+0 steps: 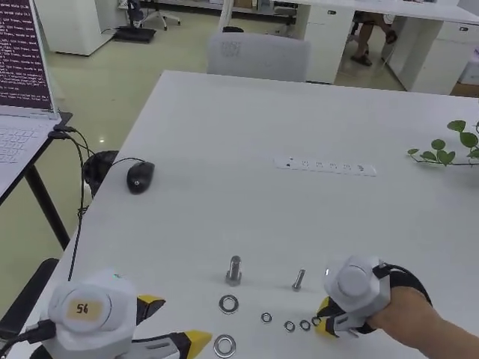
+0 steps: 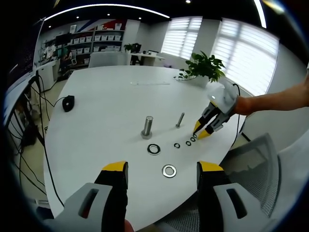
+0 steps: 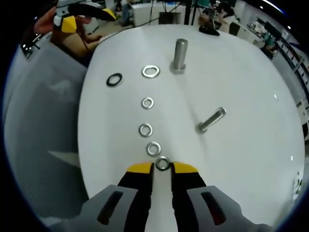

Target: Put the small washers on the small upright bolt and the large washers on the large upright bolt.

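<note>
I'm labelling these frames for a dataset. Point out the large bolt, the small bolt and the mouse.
large bolt [image 1: 234, 269], head view, on its shank.
small bolt [image 1: 299, 280], head view, mid-shaft.
mouse [image 1: 140, 176], head view, on its top.

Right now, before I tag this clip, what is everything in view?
table: one, white, under everything
large bolt: one, silver, upright near the front edge
small bolt: one, silver, upright beside the large bolt
large washers: two, silver, flat in front of the large bolt
small washers: four, silver, in a row near the small bolt
mouse: one, black, table's left side
power strip: one, white, mid-table
plant: one, green, right edge
laptop: one, screen lit, left of the table
chair: one, grey, far end
left gripper: yellow-tipped, open, facing the large washers
right gripper: yellow-tipped, closed on the end washer of the small washers
</note>
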